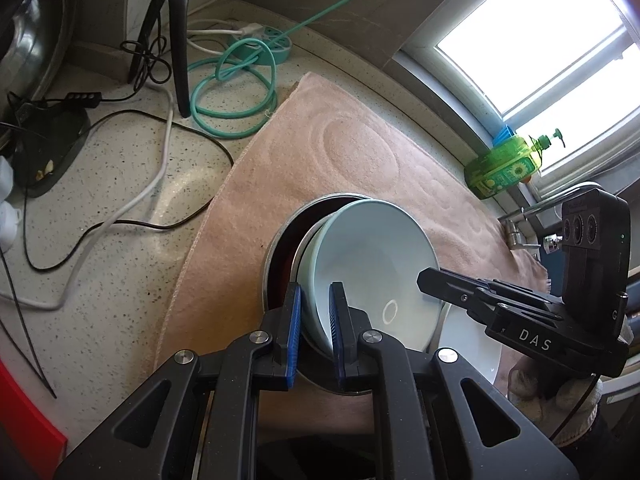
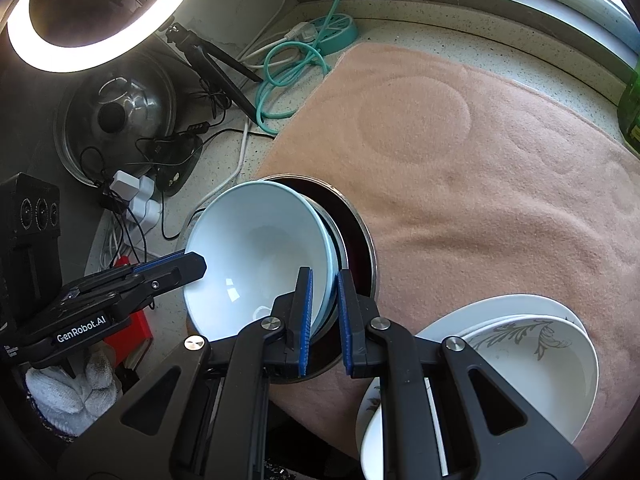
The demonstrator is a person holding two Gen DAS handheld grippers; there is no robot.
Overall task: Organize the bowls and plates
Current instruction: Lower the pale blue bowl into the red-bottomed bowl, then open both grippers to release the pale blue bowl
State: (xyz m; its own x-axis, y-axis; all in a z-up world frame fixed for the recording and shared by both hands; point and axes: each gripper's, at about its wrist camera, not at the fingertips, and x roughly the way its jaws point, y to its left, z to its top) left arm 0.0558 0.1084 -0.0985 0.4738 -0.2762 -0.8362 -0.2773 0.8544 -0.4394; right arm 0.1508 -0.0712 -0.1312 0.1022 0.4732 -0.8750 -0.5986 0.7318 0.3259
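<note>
While both my grippers pinch opposite rims of the pale blue bowls (image 1: 372,264), left gripper (image 1: 314,320) and right gripper (image 2: 324,312) alike, the bowls sit tilted inside the steel-rimmed dish (image 2: 360,240) on the pink towel (image 2: 480,160). White plates (image 2: 532,344) lie stacked just beside. Nesting seems unfinished; settling the bowls flat remains.

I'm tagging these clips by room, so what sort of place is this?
Most likely a home kitchen counter by a window: a green dish soap bottle on the sill, stacked white plates, and a tap at the edge.
</note>
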